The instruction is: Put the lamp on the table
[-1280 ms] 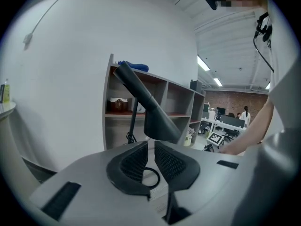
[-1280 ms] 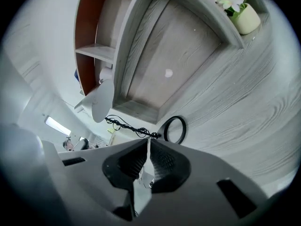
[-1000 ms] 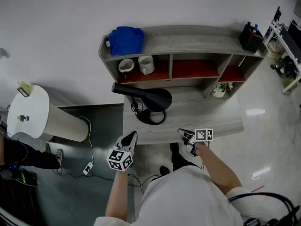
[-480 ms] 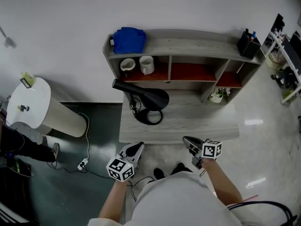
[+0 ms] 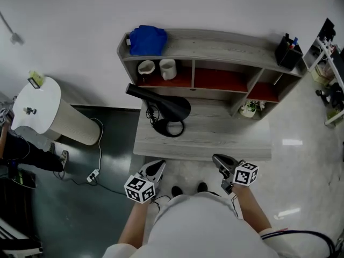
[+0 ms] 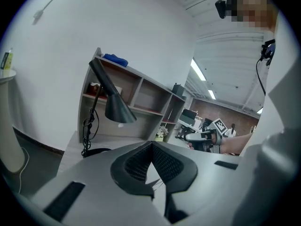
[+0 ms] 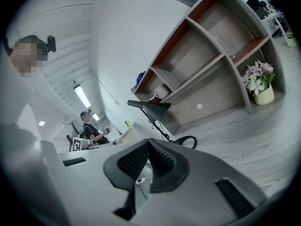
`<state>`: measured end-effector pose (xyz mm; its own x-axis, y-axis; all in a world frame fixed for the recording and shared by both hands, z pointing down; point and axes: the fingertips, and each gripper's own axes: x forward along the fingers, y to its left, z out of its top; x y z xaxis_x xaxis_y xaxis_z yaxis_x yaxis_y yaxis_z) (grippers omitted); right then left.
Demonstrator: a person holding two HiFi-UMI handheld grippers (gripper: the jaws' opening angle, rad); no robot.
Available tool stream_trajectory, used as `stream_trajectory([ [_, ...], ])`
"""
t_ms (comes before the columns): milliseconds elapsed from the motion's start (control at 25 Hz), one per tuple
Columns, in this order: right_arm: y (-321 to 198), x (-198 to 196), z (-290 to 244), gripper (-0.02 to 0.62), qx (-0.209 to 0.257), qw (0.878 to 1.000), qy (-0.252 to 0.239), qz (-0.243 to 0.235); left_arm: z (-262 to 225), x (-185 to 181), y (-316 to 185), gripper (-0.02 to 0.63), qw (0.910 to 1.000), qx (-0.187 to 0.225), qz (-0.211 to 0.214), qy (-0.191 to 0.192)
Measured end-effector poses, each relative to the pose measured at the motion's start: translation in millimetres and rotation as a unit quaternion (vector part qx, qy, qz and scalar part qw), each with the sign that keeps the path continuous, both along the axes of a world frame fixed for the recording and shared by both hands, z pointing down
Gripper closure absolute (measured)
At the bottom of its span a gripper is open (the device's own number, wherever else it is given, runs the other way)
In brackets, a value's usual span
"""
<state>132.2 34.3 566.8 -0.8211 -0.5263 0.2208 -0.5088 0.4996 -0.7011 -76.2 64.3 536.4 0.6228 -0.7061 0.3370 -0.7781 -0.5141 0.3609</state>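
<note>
Black lamp [image 5: 173,109] on the grey wood table [image 5: 231,140], standing left of centre below the shelf [image 5: 215,50], its round base flat on the top. Over the last second you have drawn both grippers back off the table's front edge, and the lamp has not shifted. Left gripper [image 5: 154,169] and right gripper [image 5: 222,162] now hang clear of the top, well apart from the lamp, each with its jaws closed together on nothing. Judged from this, the placing is done. From above, the shade covers the stem. The far end of the lamp's cord cannot be traced. In the left gripper view, the gripper's body cuts off part of the base.
</note>
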Motion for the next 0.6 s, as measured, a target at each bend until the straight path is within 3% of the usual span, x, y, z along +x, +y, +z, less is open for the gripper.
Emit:
stream_trajectory([
  [240,1.1,2.2,-11.4,0.578,0.018,0.999,0.008,-0.027,4.1,19.7,4.7,0.595,0.9999,-0.012,0.001,0.007],
  [600,-6.0,-2.5,-8.1,0.578,0.016,0.999,0.001,-0.029,4.9,22.0,5.9,0.595,0.9996,-0.02,-0.017,0.009],
])
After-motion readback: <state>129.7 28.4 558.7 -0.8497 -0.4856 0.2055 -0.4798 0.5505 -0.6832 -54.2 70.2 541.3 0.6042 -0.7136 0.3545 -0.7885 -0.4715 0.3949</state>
